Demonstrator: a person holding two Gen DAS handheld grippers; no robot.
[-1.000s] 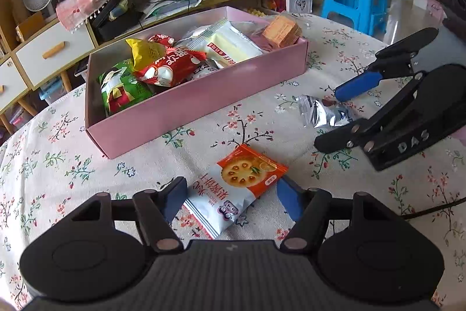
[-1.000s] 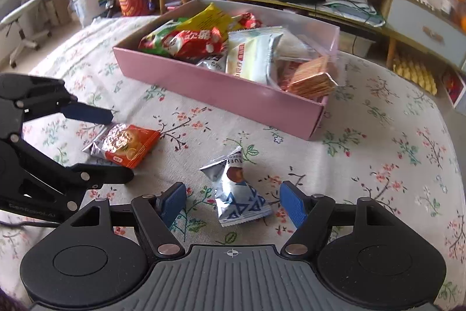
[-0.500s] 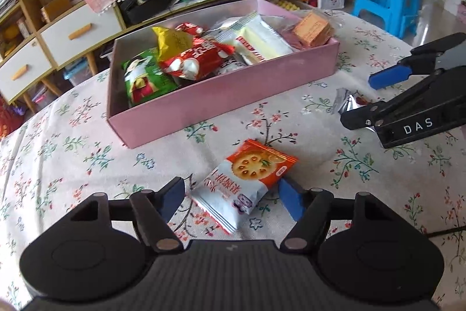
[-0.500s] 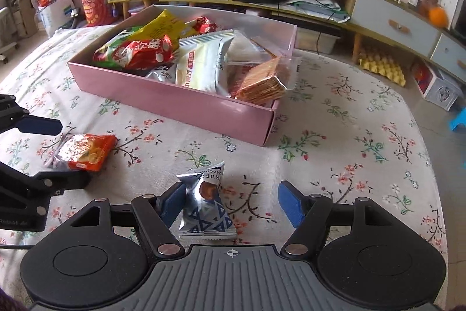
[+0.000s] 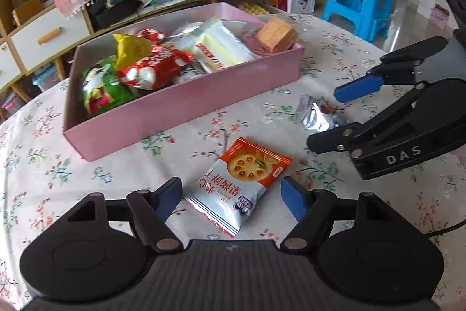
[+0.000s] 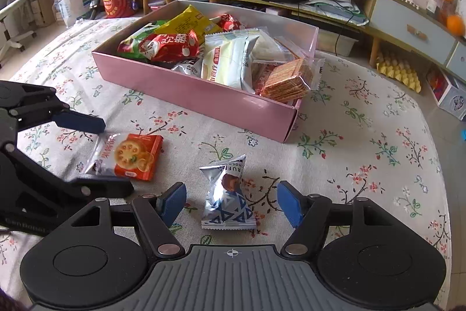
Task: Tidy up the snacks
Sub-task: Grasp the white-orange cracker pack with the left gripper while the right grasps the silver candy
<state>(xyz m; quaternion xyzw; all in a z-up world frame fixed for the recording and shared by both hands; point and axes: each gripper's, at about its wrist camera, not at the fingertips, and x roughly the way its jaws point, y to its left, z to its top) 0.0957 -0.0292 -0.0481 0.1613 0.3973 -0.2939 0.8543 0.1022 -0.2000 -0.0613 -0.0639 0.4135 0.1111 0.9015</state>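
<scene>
Both sets of jaws stand apart: left gripper (image 5: 231, 194) straddles the biscuit packet (image 5: 238, 185), right gripper (image 6: 231, 204) the silver wrapper (image 6: 226, 194), both packets near the pink box (image 6: 204, 95); the left jaws have just widened and the right narrowed, so close squarely across each middle

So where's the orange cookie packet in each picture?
Left wrist view: the cookie packet lies low in the middle, on the tablecloth between the left claw's blue pads.
Right wrist view: the same packet lies at the left, between the left claw's fingers.
Shared landmark: the pink box of snacks stands behind the packet in both views.
</scene>
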